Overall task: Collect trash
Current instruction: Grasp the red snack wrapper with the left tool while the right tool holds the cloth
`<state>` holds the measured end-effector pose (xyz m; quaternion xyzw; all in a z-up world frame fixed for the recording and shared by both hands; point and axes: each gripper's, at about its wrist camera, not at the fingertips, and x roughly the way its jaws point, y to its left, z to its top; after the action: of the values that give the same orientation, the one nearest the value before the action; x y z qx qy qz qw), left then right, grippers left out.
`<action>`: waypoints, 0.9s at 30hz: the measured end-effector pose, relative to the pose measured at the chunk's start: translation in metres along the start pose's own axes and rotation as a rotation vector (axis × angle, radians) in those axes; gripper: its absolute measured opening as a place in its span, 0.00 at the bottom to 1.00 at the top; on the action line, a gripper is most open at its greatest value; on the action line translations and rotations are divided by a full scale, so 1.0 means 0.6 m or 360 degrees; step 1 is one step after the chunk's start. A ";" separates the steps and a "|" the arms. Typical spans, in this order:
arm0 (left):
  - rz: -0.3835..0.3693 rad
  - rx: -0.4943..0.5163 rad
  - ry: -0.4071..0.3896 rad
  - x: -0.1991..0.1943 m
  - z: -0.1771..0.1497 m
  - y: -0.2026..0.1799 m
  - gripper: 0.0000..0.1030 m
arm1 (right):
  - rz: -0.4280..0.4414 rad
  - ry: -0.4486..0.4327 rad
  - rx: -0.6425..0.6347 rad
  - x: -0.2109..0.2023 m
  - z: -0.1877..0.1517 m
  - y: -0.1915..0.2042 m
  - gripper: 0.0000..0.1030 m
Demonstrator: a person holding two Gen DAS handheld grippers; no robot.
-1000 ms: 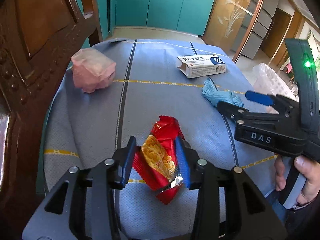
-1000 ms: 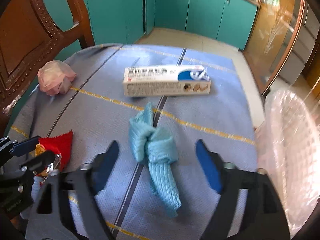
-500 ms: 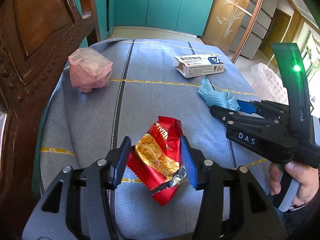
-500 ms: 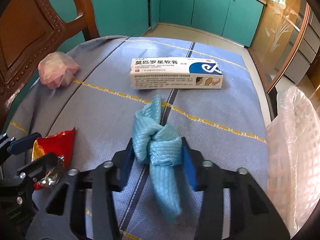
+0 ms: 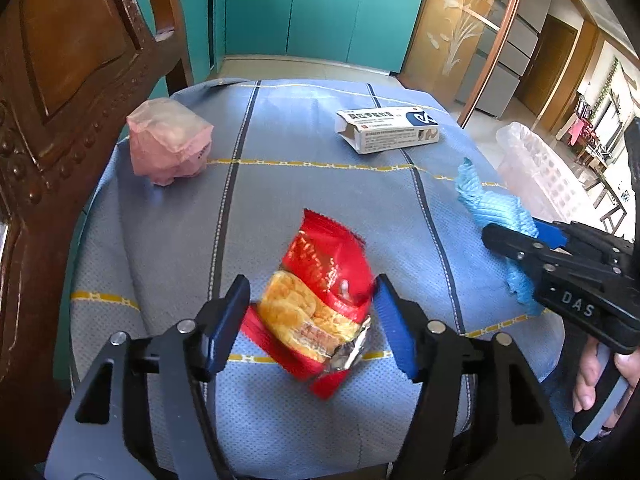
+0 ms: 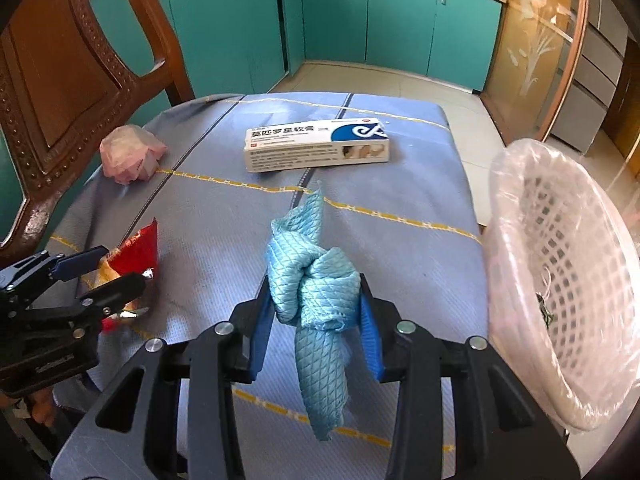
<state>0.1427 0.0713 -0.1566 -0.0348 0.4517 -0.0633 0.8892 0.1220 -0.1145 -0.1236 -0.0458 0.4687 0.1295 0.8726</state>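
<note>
A blue tablecloth (image 6: 400, 184) fills mid-frame; a lined basket (image 6: 560, 280) stands at right. Lower centre, the right gripper (image 6: 316, 320) clamps a knotted blue cloth (image 6: 316, 280). The left gripper (image 5: 312, 324) is opening around a red snack wrapper (image 5: 320, 304), lower centre.

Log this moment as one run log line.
left tongs: opening around snack wrapper | right tongs: gripping knotted blue cloth | lined basket: beside right

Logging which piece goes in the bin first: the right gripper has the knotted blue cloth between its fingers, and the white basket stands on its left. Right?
Not quite. In the right wrist view the right gripper does hold the knotted blue cloth, but the white basket stands on its right, not its left.
</note>
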 end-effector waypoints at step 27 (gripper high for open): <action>0.0042 -0.0018 0.0006 0.002 -0.007 -0.004 0.85 | 0.0025 0.0020 -0.0019 -0.001 -0.036 0.014 0.38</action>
<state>0.1398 0.0684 -0.1600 -0.0335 0.4542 -0.0490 0.8889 0.1022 -0.1111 -0.1349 -0.0481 0.4737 0.1388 0.8683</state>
